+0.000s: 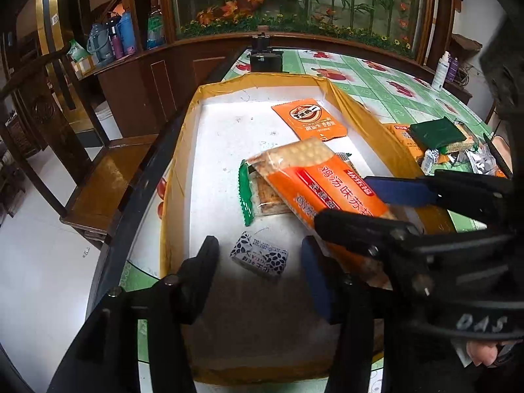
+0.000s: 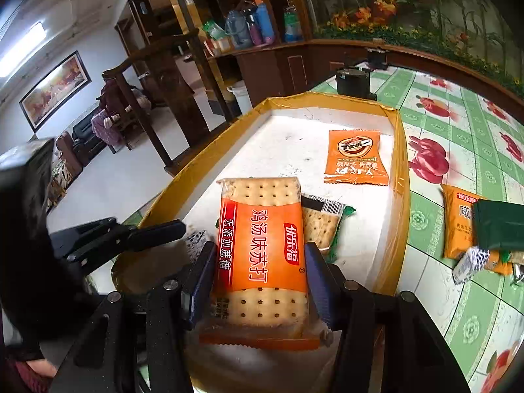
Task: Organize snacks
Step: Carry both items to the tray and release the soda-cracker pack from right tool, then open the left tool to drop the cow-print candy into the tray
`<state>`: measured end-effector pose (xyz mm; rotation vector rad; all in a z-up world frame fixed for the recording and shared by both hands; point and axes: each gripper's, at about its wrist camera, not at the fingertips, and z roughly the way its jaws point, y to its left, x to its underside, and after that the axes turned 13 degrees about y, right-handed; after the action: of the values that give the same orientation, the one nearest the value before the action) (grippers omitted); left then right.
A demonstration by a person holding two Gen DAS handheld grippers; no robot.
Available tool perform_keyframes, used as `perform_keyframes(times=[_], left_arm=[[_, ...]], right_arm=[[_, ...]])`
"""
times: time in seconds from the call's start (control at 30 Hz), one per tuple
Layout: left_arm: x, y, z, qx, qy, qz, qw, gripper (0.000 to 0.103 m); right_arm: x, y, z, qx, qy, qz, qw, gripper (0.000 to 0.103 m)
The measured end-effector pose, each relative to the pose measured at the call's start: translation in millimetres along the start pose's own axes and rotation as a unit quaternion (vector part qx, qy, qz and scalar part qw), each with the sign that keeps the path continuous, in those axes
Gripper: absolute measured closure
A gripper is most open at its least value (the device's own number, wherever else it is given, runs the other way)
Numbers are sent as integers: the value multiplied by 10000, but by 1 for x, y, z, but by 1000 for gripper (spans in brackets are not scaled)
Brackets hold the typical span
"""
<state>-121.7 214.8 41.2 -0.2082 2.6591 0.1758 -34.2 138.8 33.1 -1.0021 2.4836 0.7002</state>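
Over the near end of the yellow-rimmed tray (image 2: 398,170), we find the right gripper (image 2: 260,273) clenched on the orange soda cracker pack (image 2: 262,245), its jaws pressing the two long sides. The pack's long axis runs straight ahead from the jaws, toward the tray's far wall, and it is held over the tray interior; whether its far end touches anything below we cannot tell. The right gripper is the nearer to it, and seen from the left wrist it reaches in from the right.

The left gripper (image 1: 258,262) hangs released, jaws spread, above the small black-and-white patterned sweet (image 1: 260,258) on the tray floor, holding nothing.

Directly below and beyond the held pack lies a green-wrapped cracker pack (image 2: 322,226), partly covered by it. We judge this the chief obstruction: a straight lowering would stack the orange pack on it rather than lay it flat on the white floor. An orange seasoning-style sachet (image 2: 355,157) lies well apart near the far right wall, clear of the path.

On the bench (image 2: 458,131), outside the tray's right wall, further snacks remain unsorted: an orange packet (image 2: 457,222), a dark green pack (image 2: 499,226) overlapping it, and small wrapped pieces beside them.
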Motion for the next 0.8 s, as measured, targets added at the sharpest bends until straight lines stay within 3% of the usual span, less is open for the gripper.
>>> perform_keyframes(times=[0.17, 0.3, 0.47, 0.67, 0.8], left_arm=[[-2, 1, 0, -26, 38, -20, 10000, 50], [-2, -1, 2, -24, 68, -34, 10000, 50], [-2, -2, 1, 34, 69, -30, 10000, 49], [-1, 1, -5, 157, -9, -109, 9998, 40], [-1, -2, -12, 187, -80, -93, 9998, 39]], right_arm=[[-16, 5, 14, 478, 297, -135, 9983, 45], [-35, -4, 20, 563, 454, 19, 9974, 45], [-35, -7, 18, 323, 503, -72, 9982, 43], [-26, -15, -1, -531, 432, 121, 9976, 43], [-20, -18, -20, -689, 222, 131, 9973, 43]])
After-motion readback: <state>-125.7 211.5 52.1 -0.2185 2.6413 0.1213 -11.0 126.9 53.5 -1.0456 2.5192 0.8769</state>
